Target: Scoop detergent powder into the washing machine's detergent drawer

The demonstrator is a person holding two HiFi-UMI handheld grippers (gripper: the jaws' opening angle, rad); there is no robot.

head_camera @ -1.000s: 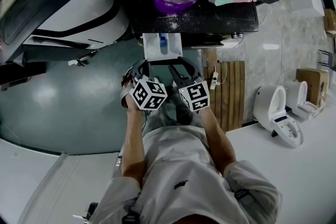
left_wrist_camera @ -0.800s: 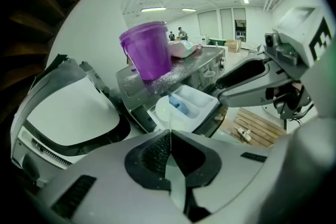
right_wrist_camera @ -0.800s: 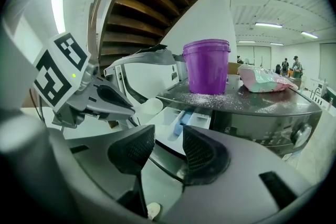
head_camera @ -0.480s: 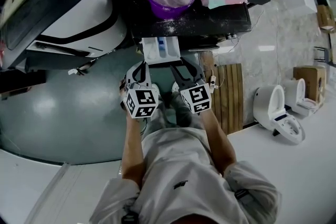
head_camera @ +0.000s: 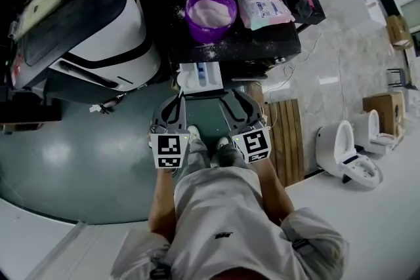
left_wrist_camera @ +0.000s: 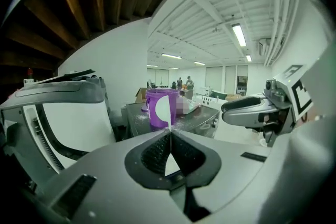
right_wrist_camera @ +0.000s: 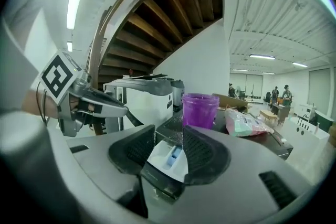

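Both grippers have backed off toward frame centre from the white pull-out detergent drawer [head_camera: 200, 75] at upper centre, left gripper [left_wrist_camera: 169, 131] pinched shut on nothing, right gripper [right_wrist_camera: 169, 136] narrowly apart & empty, w/ the round purple plastic powder tub [head_camera: 210, 10] above, so prob. no scooping under way.

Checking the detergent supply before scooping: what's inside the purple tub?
The purple tub holds pale powder, spread across its whole opening. Nothing lies on top of the powder. Its depth, and anything buried beneath the surface, is covered.
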